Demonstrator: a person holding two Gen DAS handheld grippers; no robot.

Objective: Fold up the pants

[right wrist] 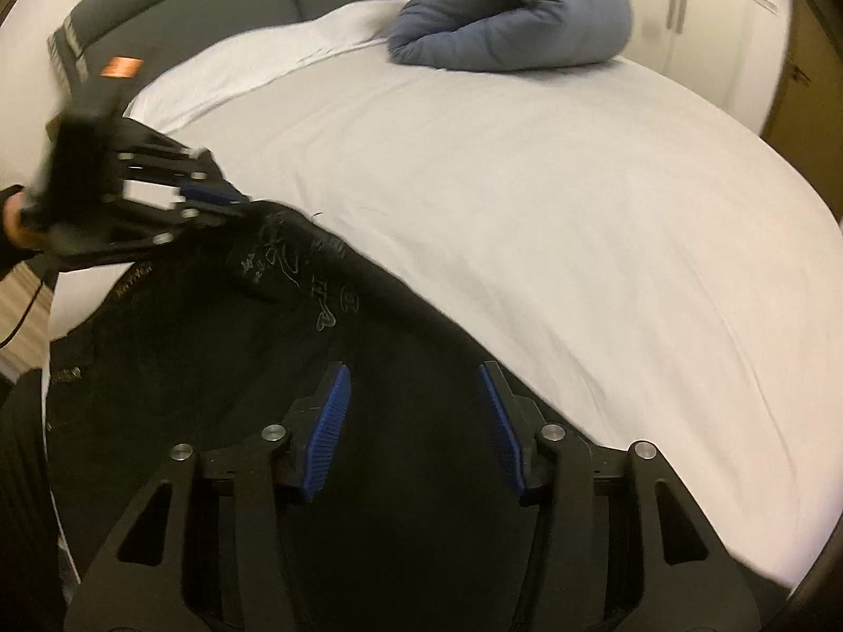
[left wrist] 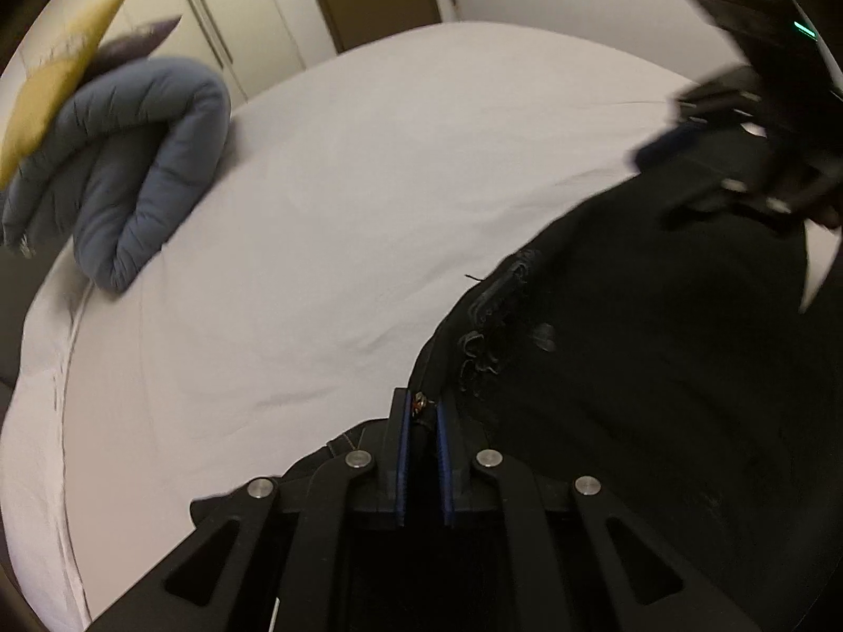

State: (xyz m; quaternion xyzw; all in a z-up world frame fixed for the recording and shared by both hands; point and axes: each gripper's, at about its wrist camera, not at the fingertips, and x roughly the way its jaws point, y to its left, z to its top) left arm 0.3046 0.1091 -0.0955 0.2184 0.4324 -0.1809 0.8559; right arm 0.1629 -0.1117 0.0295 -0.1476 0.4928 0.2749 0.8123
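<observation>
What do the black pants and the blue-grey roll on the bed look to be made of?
Black pants: matte woven cloth, probably denim or cotton; pale stitching and embroidery show.
Blue-grey roll: a soft padded quilt, likely a fibre-filled duvet; puffy stitched channels.

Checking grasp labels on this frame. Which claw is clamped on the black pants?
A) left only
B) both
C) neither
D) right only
A. The left claw has its blue pads nearly together on an edge of the black pants, while the right claw has its pads spread wide above the fabric with nothing pinched between them.
</observation>
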